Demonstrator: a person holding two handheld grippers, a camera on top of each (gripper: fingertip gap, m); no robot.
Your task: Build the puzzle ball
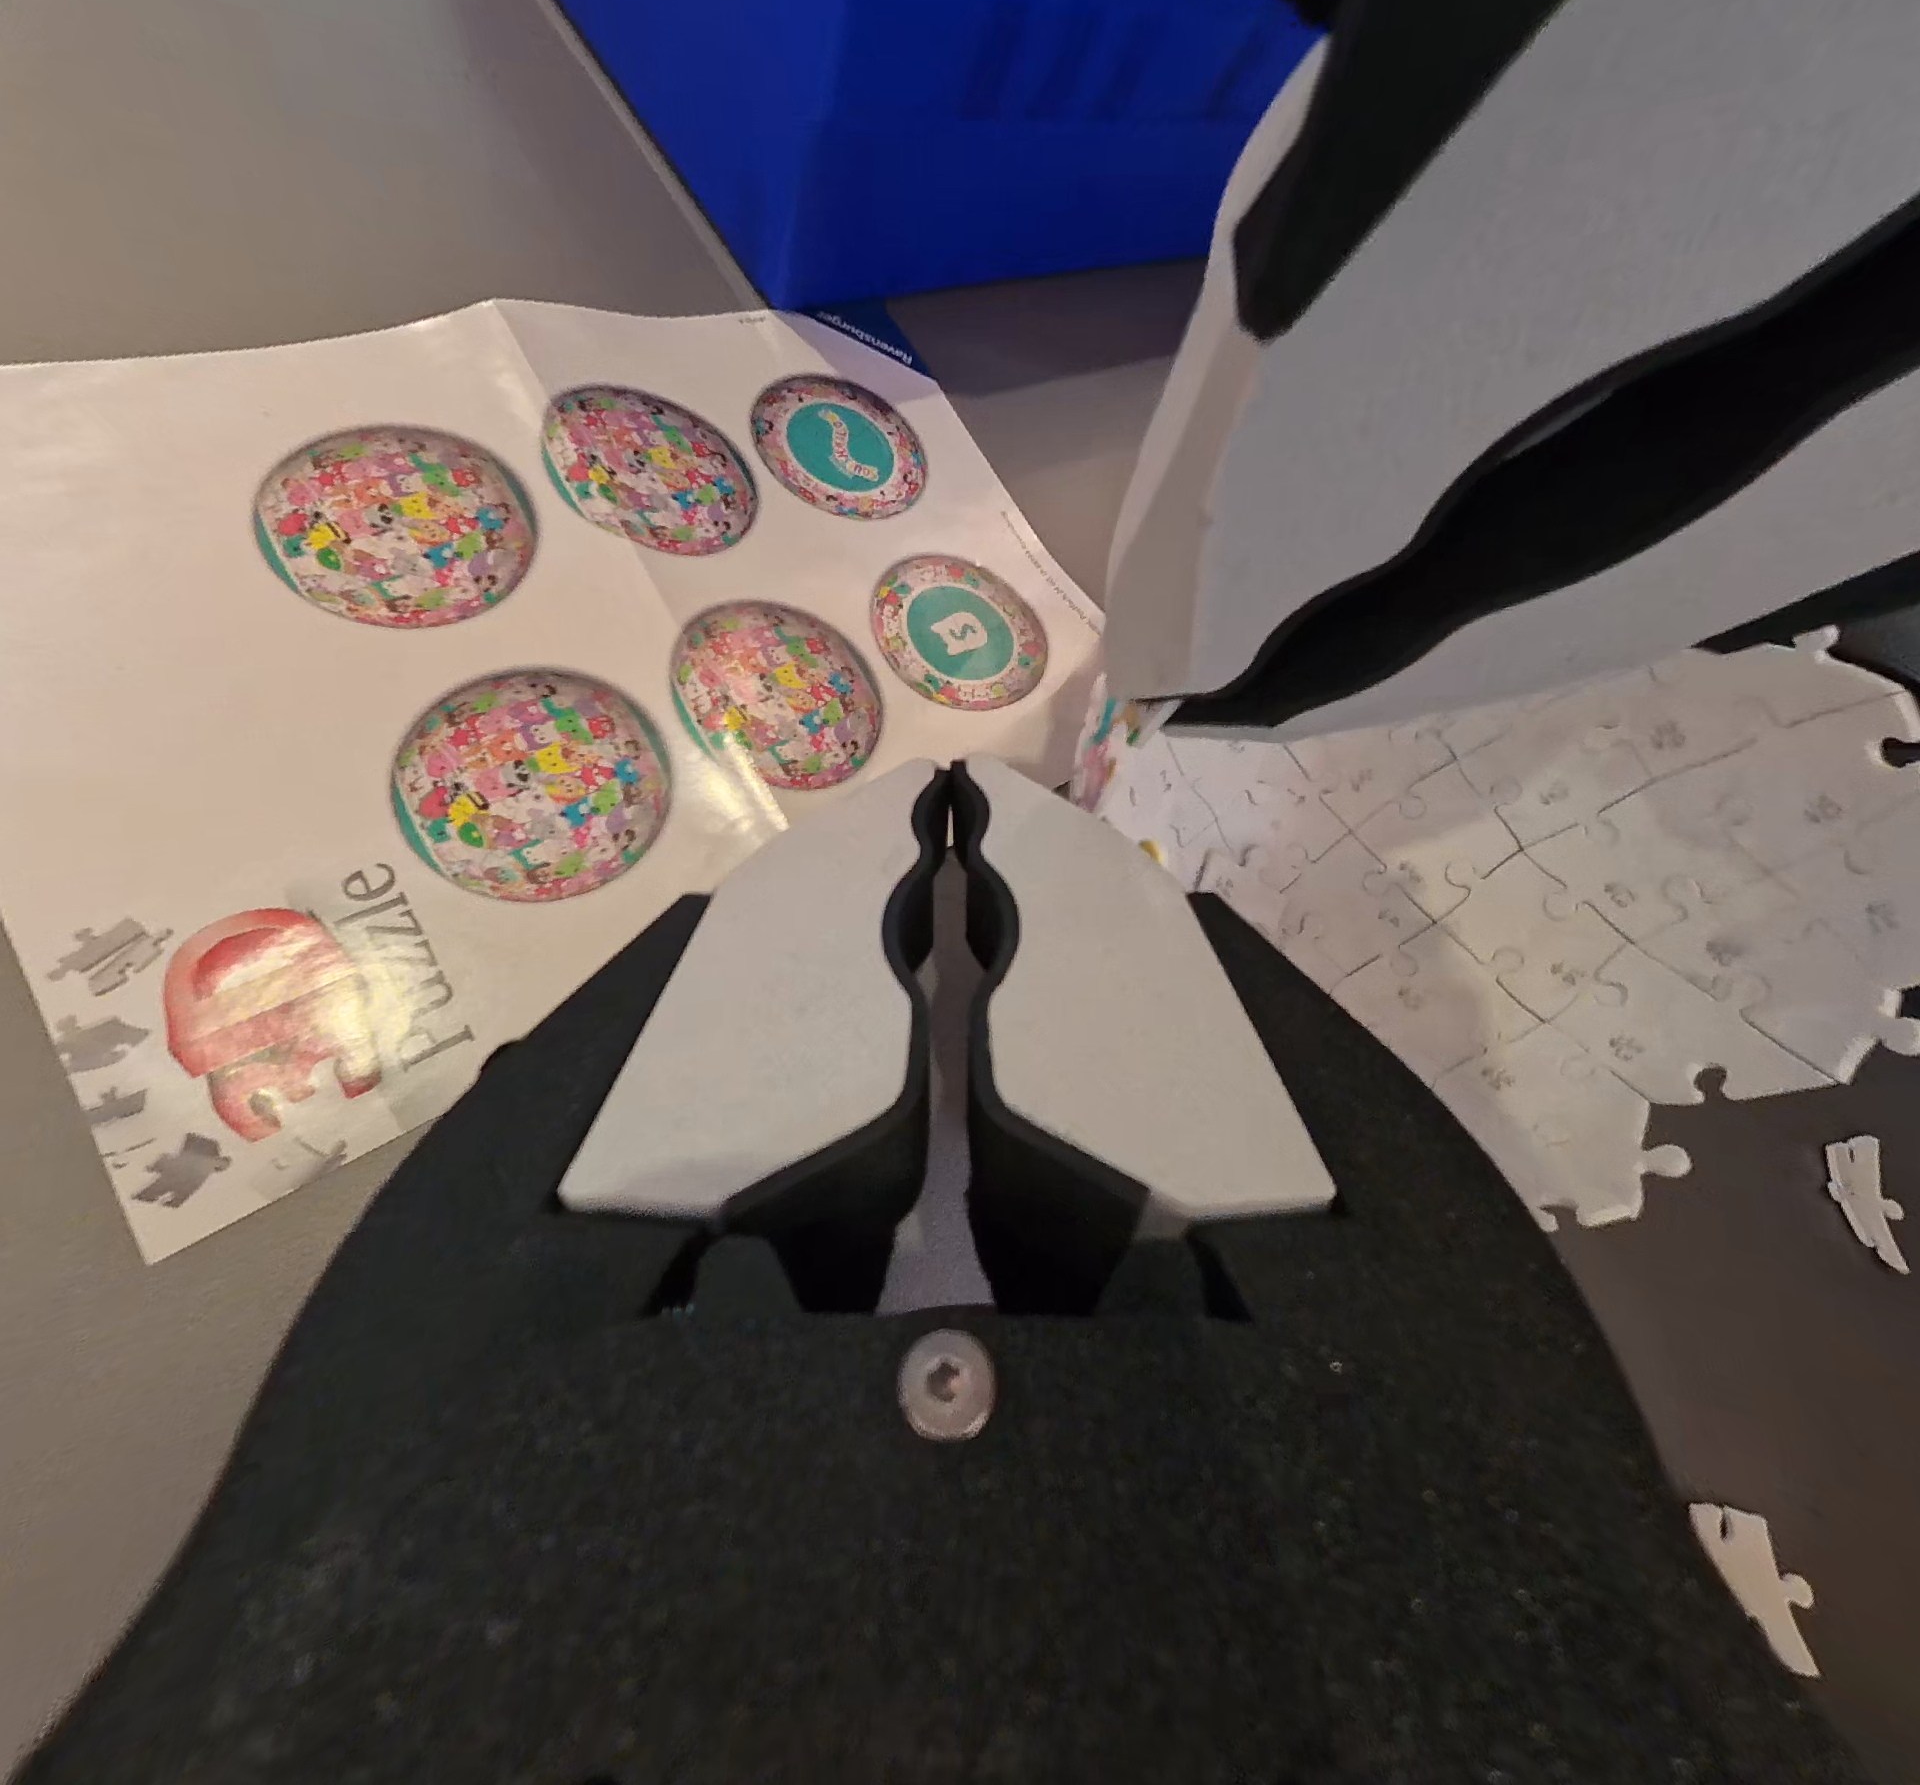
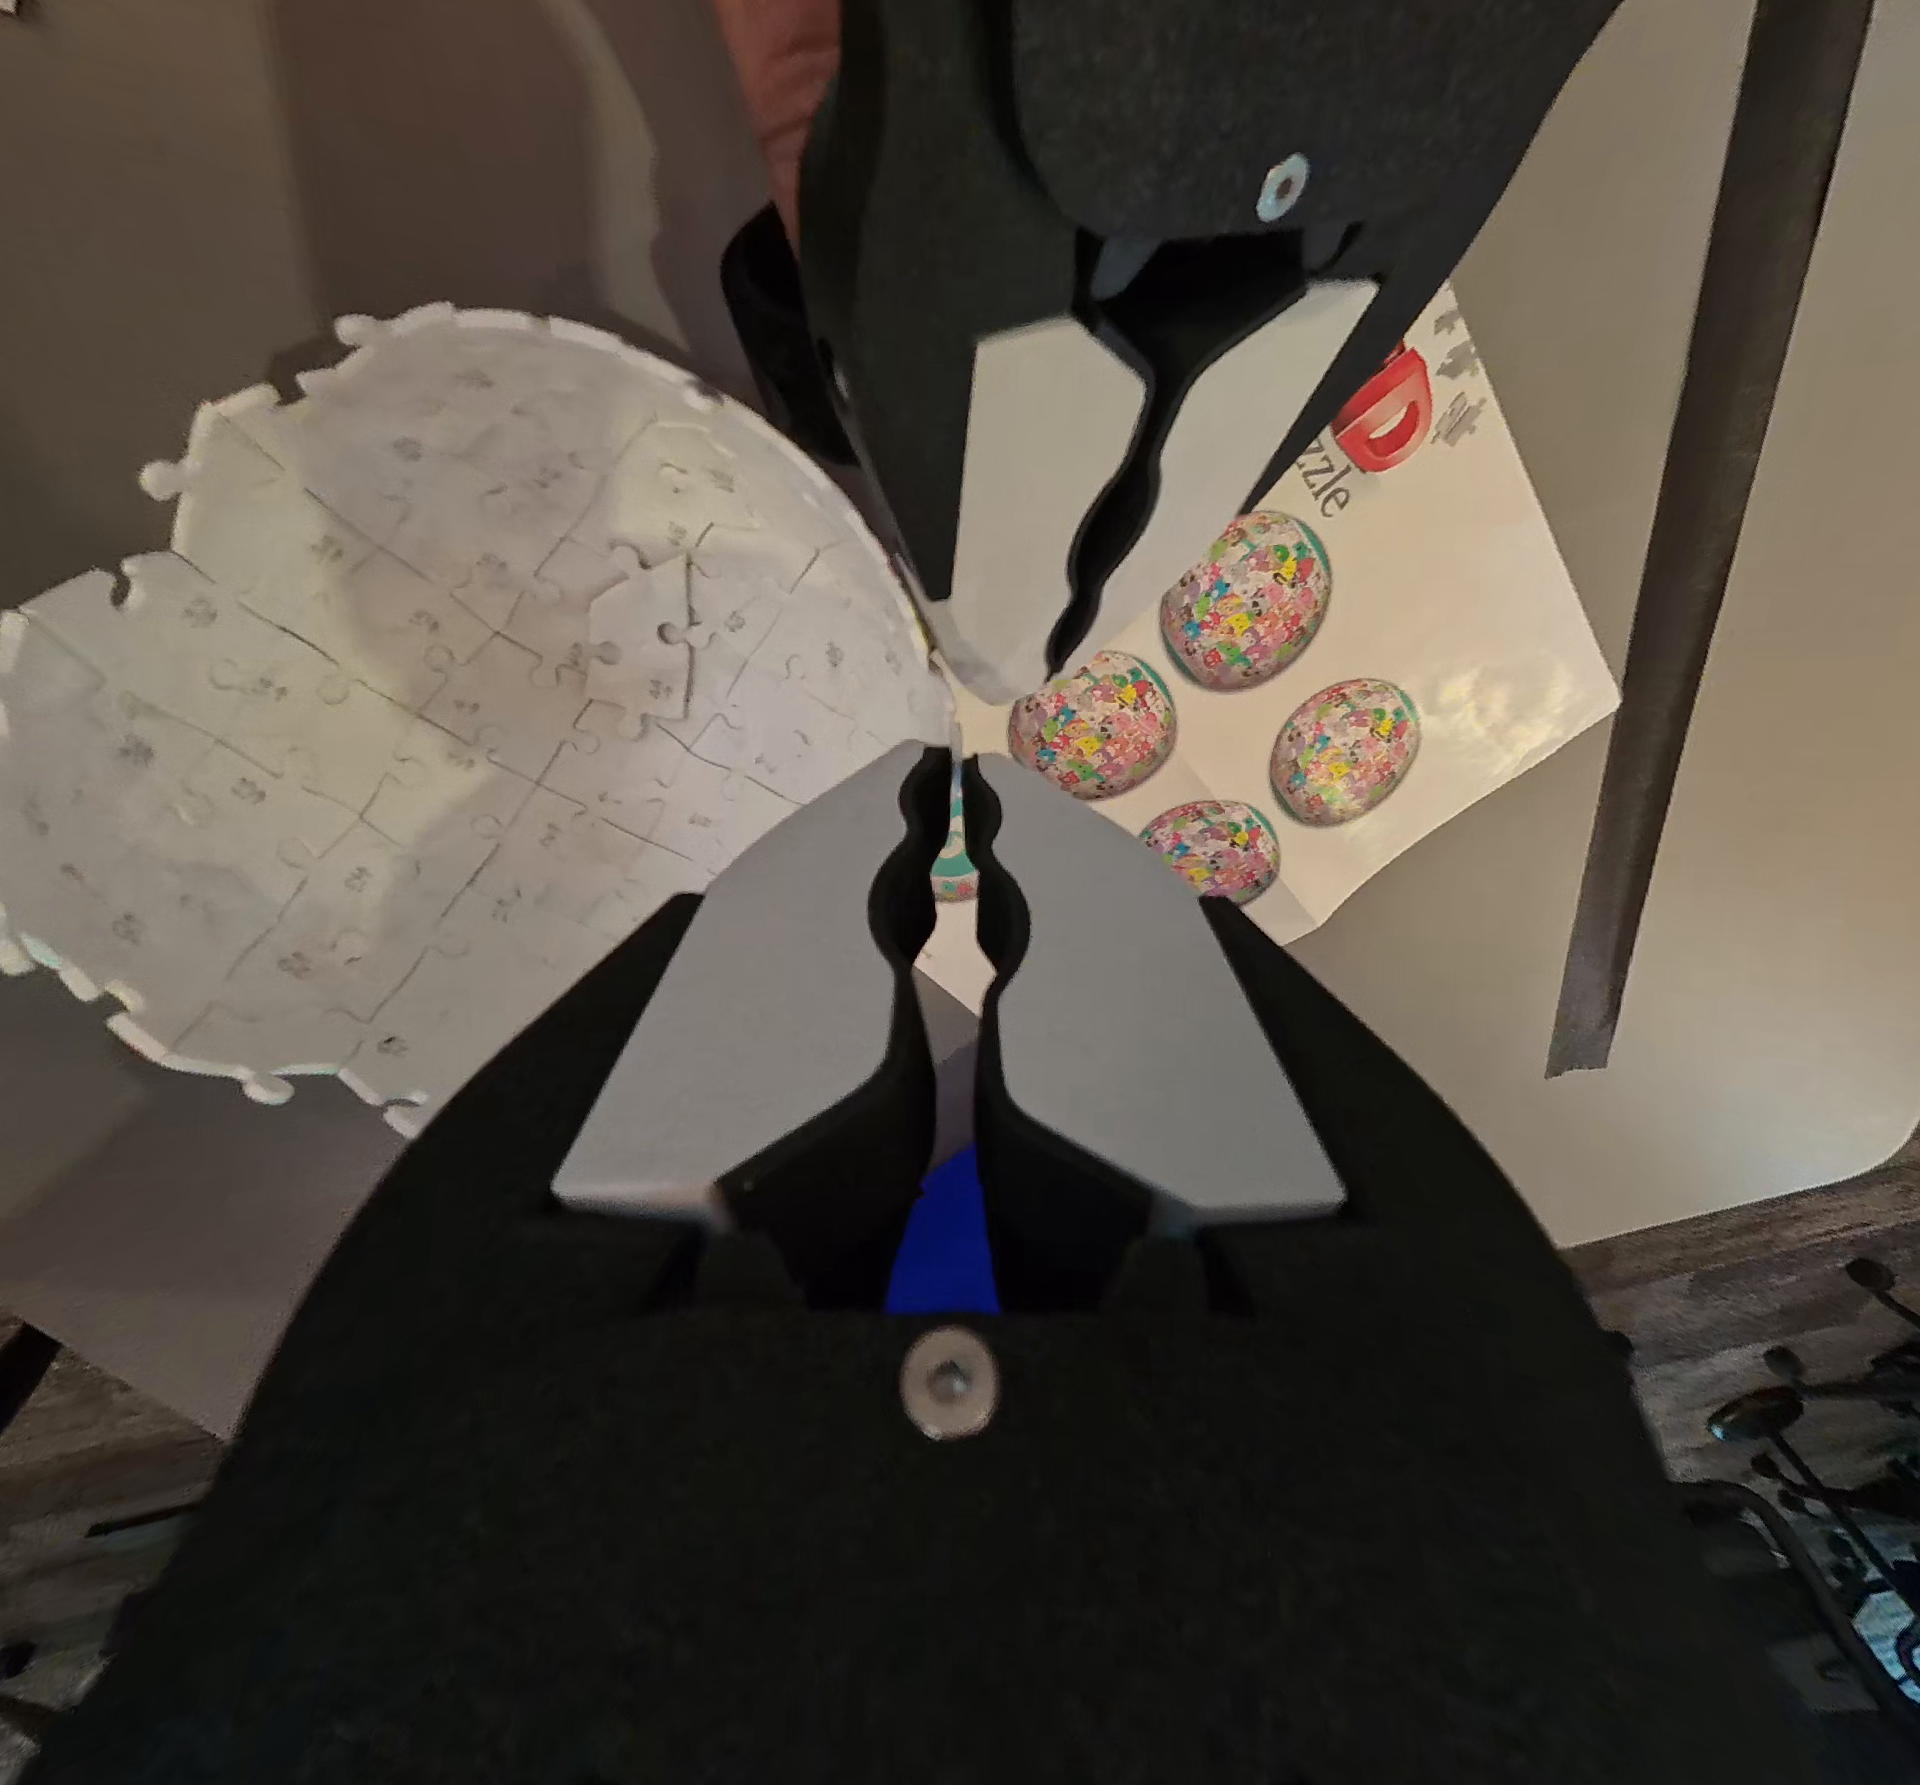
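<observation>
The half-built puzzle ball [image 2: 343, 717] is a curved white shell seen from its inside; it also shows in the left wrist view [image 1: 1558, 904]. A loose piece [image 2: 644, 639] lies inside it. My right gripper [image 2: 956, 764] is shut on the shell's rim; in the left wrist view it [image 1: 1138, 696] pinches the coloured edge. My left gripper [image 1: 951, 779] is shut with nothing visible between its fingers. Its tips hover just left of the shell's rim, over the leaflet. In the right wrist view it [image 2: 1044, 670] points down beside the rim.
A picture leaflet [image 1: 364, 696] lies flat on the grey table, also in the right wrist view [image 2: 1351, 696]. A blue box [image 1: 935, 73] stands behind it. Loose pieces [image 1: 1860, 1195] [image 1: 1756, 1579] lie on the dark surface at the right. A dark slanted bar [image 2: 1714, 488] and a hand [image 2: 790, 21] show. The grippers are tip to tip, or close to it. About 8 centimeters separates my left fingertips from the loose piece [image 2: 644, 639].
</observation>
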